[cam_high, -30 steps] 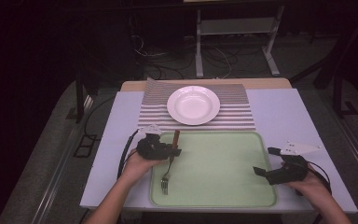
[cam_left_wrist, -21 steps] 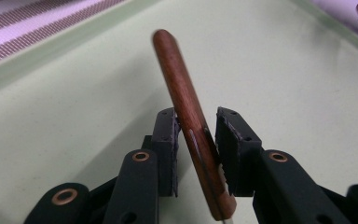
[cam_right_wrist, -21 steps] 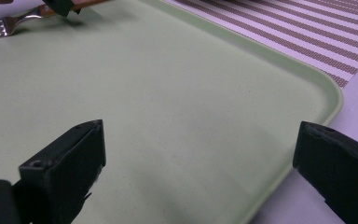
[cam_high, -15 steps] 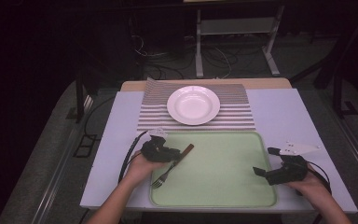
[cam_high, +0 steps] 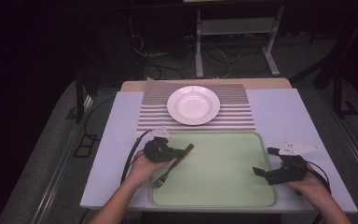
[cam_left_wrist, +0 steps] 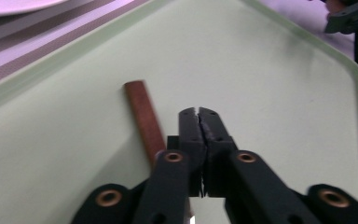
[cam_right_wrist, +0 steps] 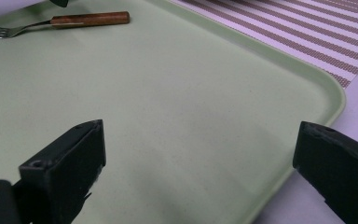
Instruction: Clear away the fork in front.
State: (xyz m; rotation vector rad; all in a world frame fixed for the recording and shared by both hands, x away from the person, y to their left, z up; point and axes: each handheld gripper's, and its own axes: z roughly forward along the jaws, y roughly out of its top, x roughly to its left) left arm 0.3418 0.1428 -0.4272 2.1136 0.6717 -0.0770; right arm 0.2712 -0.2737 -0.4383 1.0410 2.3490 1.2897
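On the table [cam_high: 121, 140] there's a big green tray [cam_high: 223, 182], with a striped placemat [cam_high: 235, 116] behind it carrying a white plate [cam_high: 193, 104]. Then the smaller stuff: a fork [cam_high: 170, 168] with a wooden handle lies slanted at the tray's left end. The left gripper [cam_left_wrist: 199, 114] sits right over that handle, and its jaws have just been closing. They're pressed together now, but in the left gripper view the handle lies beside them, not between. So I'd call this a missed grab. Next move probably needs reopening and lining up square across the handle. The right gripper [cam_high: 266, 162] just rests at the tray's right edge, jaws wide apart, holding nothing.
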